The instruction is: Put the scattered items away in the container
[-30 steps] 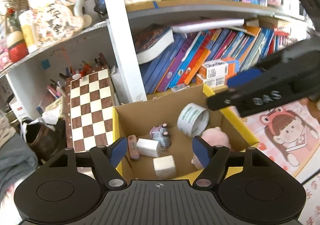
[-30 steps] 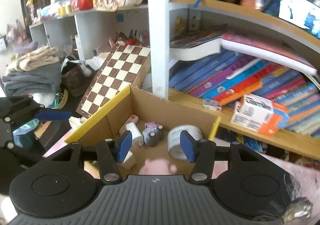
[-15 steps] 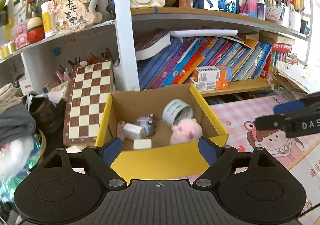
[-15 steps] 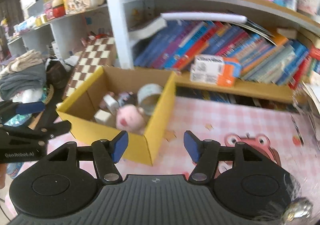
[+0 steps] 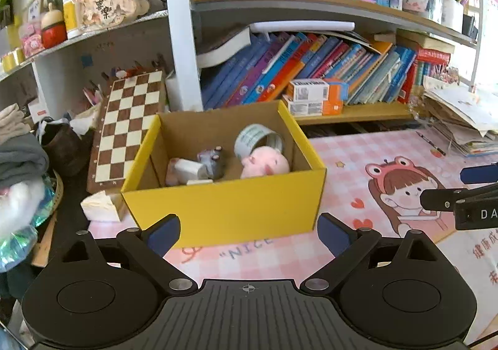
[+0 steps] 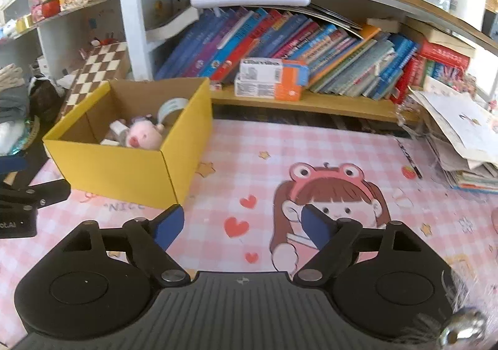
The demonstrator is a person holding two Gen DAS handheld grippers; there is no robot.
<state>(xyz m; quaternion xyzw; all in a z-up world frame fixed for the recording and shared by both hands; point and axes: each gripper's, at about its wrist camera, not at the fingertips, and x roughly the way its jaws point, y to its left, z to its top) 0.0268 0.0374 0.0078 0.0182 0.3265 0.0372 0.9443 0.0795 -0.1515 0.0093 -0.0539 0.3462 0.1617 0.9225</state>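
Pink mat, yellow box beside chessboard, both grippers just opened, empty.

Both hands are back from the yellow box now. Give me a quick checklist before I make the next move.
1. Left gripper empty, fingers apart after just opening: ok.
2. Right gripper empty, fingers apart after just opening: ok.
3. Pink pig toy and tape roll inside the yellow box: ok.
4. Box upright on the pink mat: ok.
5. Mat free of loose items to tidy: cannot tell; its near and far-right edges are partly hidden.
6. Grippers apart from each other: ok.
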